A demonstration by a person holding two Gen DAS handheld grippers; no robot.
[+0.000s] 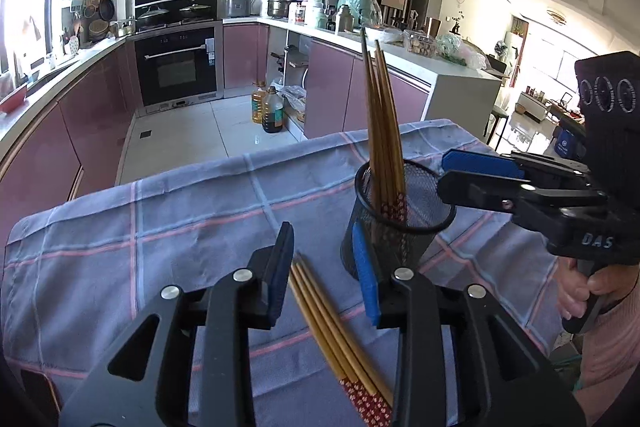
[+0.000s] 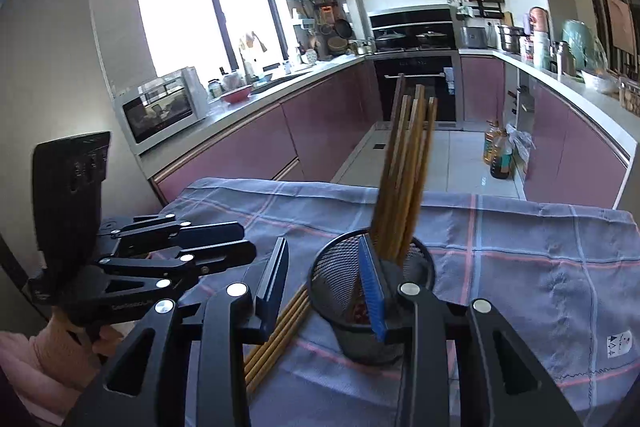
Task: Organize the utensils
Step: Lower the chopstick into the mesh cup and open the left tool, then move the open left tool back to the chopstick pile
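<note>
A black mesh cup (image 1: 400, 227) stands on the checked cloth with several brown chopsticks (image 1: 380, 115) upright in it, leaning left. More chopsticks (image 1: 332, 327) with red patterned ends lie flat on the cloth just left of the cup. My left gripper (image 1: 324, 269) is open and low over these loose chopsticks, which lie between its fingers untouched. My right gripper (image 1: 444, 173) reaches in from the right, its tips at the cup's rim. In the right wrist view my right gripper (image 2: 324, 281) is open, its blue pad in front of the cup (image 2: 336, 279); the left gripper (image 2: 246, 241) is at left.
The blue-grey checked cloth (image 1: 140, 227) covers the table and drops off at its far edge. Beyond lie the kitchen floor, oil bottles (image 1: 272, 109), pink cabinets and an oven. A person's hand (image 1: 580, 291) holds the right gripper's handle.
</note>
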